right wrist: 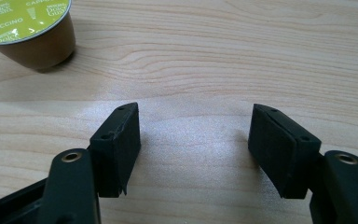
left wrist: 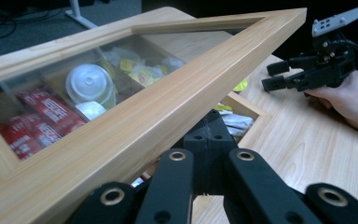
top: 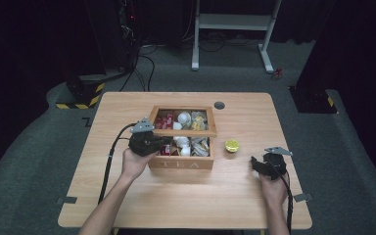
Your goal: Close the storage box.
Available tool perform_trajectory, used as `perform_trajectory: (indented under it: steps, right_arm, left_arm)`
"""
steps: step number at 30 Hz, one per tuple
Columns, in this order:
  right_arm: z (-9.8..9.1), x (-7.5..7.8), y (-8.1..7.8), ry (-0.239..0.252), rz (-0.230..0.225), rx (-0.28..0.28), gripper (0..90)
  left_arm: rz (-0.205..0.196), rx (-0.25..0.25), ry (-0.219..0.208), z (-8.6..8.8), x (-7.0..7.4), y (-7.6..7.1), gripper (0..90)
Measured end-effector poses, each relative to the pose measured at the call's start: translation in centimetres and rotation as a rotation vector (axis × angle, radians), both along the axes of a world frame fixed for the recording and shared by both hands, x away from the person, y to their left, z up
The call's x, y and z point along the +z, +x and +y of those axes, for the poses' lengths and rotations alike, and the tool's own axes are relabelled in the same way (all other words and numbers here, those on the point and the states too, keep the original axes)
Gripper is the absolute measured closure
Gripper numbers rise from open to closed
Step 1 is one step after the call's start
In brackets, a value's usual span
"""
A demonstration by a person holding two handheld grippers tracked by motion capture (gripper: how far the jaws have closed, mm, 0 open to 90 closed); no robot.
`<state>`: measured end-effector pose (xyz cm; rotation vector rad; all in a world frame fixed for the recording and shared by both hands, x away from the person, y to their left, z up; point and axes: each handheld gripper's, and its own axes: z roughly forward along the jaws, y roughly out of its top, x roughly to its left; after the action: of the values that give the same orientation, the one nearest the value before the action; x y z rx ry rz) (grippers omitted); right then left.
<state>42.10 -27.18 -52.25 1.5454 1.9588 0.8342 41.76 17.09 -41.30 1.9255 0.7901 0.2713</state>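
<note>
A wooden box marked TEA [top: 181, 163] stands mid-table with red sachets [left wrist: 42, 114], white capsules [left wrist: 89, 84] and yellow bags inside. Its glass-paned lid [top: 182, 131] is partly raised and tilted; in the left gripper view the lid frame [left wrist: 168, 107] slants across just above my jaws. My left gripper [top: 166, 142] [left wrist: 209, 135] is shut, its tips under the lid's front edge. My right gripper [top: 255, 164] [right wrist: 193, 144] rests open on the table at the right with nothing between its fingers; it also appears as the far gripper [left wrist: 277, 77]. A green-topped capsule [top: 232, 145] [right wrist: 25, 28] stands beside the box.
A round grey grommet [top: 219, 105] sits in the tabletop [top: 127, 196] behind the box. A white desk frame [top: 235, 22] stands on the floor beyond. A yellow-and-black striped base [top: 78, 95] lies at the table's far left corner.
</note>
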Motion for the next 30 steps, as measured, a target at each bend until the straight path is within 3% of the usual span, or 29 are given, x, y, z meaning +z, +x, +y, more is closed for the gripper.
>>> perform_trajectory:
  steps: [4, 12, 19, 30]
  right_arm:
    - [0.0, 0.0, 0.0, 0.000, 0.000, 0.000, 34.0]
    - [0.0, 0.0, 0.0, 0.000, 0.000, 0.000, 34.0]
    - [0.0, 0.0, 0.0, -0.002, -0.001, 0.001, 34.0]
    - [0.0, 0.0, 0.0, 0.000, 0.000, 0.000, 34.0]
  left_arm:
    - [-0.006, -0.005, 0.029, -0.4, -0.4, -0.2, 90.0]
    - [0.008, -0.005, 0.013, -0.5, -1.4, -0.6, 90.0]
    - [0.007, -0.014, 0.053, -0.8, -2.1, -1.0, 90.0]
    - [0.022, -0.023, 0.023, -0.7, -3.1, -1.2, 90.0]
